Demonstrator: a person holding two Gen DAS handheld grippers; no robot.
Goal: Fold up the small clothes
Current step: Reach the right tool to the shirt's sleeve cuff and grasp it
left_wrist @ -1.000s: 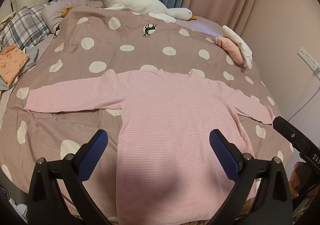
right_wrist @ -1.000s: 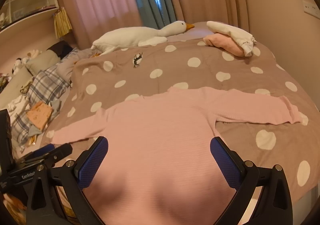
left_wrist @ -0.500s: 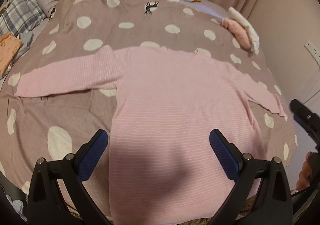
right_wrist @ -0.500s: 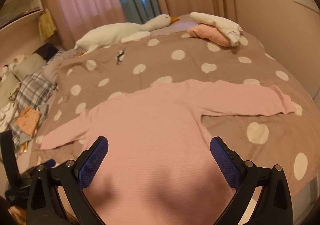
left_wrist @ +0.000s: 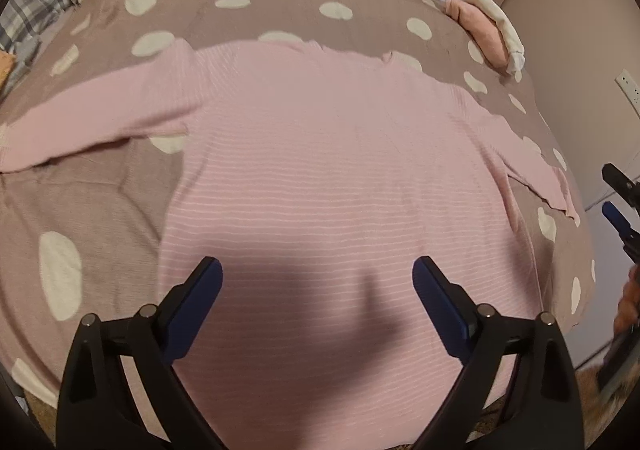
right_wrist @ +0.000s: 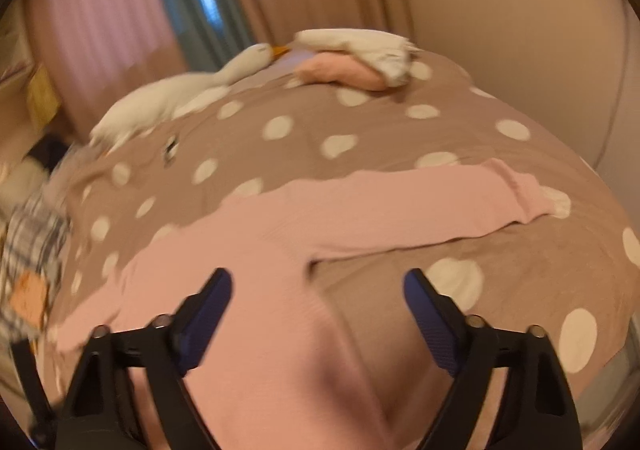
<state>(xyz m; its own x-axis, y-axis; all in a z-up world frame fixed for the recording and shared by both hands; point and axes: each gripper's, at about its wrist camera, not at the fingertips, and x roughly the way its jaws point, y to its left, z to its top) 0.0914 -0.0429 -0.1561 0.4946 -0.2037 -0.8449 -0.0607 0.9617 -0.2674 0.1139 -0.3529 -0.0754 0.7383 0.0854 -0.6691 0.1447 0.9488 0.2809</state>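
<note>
A pink striped long-sleeved top (left_wrist: 320,178) lies flat on the dotted bedspread (left_wrist: 100,218), sleeves spread to both sides. My left gripper (left_wrist: 317,278) hovers over its lower body; the jaws are closing, wide apart, with nothing pinched between them. In the right wrist view the same top (right_wrist: 256,258) shows its right sleeve (right_wrist: 460,202) stretched out. My right gripper (right_wrist: 318,286) hangs above the top's right side edge near the armpit, jaws closing but still apart, pressing nothing. The right gripper (left_wrist: 618,206) also appears at the left view's right edge.
A white goose plush (right_wrist: 192,98) lies at the bed's far end. A folded pink garment under a white one (right_wrist: 360,58) sits at the far right corner. Plaid bedding and an orange cloth (right_wrist: 28,286) lie left. Wall (left_wrist: 580,50) and curtains bound the bed.
Both grippers have dropped closer to the top and tilted down. The right one swung right, so the sleeve and armpit now sit ahead of it. Both pairs of jaws have narrowed slightly.
</note>
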